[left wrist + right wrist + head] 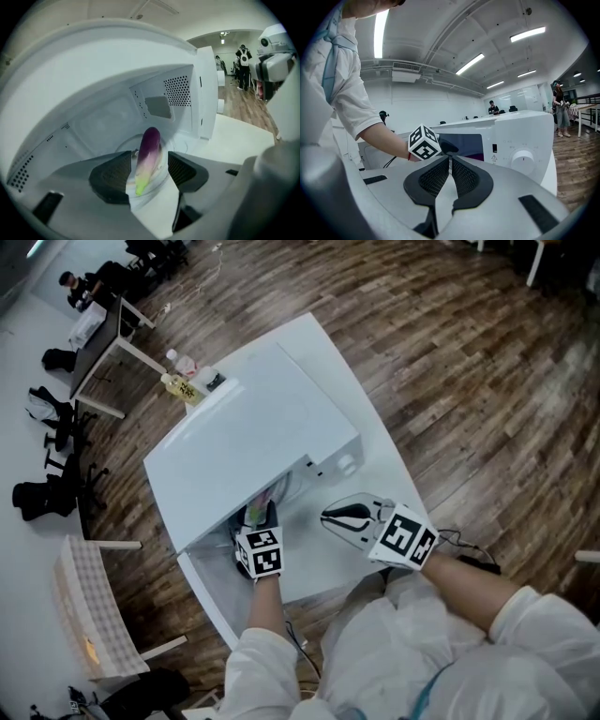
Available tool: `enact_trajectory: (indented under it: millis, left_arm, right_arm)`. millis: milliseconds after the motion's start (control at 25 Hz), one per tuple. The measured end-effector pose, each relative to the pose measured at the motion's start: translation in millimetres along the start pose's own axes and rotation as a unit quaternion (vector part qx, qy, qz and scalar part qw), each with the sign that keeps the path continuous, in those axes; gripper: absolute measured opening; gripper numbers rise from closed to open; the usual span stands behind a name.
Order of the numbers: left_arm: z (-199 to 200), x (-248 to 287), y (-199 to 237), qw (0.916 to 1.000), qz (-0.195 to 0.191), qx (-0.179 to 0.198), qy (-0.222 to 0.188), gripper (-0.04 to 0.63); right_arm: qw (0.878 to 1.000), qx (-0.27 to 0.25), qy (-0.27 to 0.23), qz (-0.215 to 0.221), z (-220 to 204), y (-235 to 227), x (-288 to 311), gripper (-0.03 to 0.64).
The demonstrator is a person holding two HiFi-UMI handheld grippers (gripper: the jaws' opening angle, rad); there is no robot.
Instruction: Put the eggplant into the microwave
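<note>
Reached into the open microwave [253, 442] on the white bench [386, 457] with the left gripper [258, 521], jaws spread wide and clamping nothing. Saw the eggplant [149, 154] lying between them inside the cavity, purple end deeper in, green stem end nearer the camera, apparently clear of both pads, though hard to be sure from this angle. Further right, held the right gripper [339, 517] outside, above the bench in front of the microwave, jaws pressed together and empty. Showed, in the right gripper view, the marker cube [424, 142] of the left gripper just beyond those jaws, and the dial [522, 161] to their right.
</note>
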State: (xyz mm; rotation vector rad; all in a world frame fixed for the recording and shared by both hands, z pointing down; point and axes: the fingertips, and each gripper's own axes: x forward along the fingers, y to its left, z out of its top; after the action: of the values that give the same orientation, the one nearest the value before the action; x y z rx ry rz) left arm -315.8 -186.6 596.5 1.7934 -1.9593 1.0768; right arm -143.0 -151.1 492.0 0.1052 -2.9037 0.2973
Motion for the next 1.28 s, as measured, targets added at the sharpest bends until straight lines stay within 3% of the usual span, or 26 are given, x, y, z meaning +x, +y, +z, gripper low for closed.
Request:
enact_trajectory:
  millis: [240,520,760,920,1280]
  left_arm:
    - [20.9,-32.1,-3.3,0.9977,0.022,-0.05,-0.04,0.243]
    - [44.5,-67.7,-13.5,0.9859,0.039,-0.13,-0.098,0.167]
    - [60.5,-100.4,-21.9,0.9601,0.03,-0.225,-0.163,0.044]
    - [63.9,-118.2,-32.3,0.9417,0.014,-0.271,-0.199,0.016]
    - [80.2,-149.6,-66.9,0.9105,-0.044,-0.308,-0.272,0.002]
  right_arm:
    - [1.0,-0.014,0.009,0.02,-1.1,2.7,-11.1,0.041]
    - [0.998,-0.033,0.016,0.051,-2.0,8.1,-20.6,0.041]
    - [0.996,-0.039,0.014,0.076,1.3,12.8,-29.2,0.041]
    - [0.995,-0.042,0.013,0.091,4.4,17.2,-32.6,0.041]
    - [0.991,-0.05,0.004,0.122,12.1,24.7,-38.8,0.041]
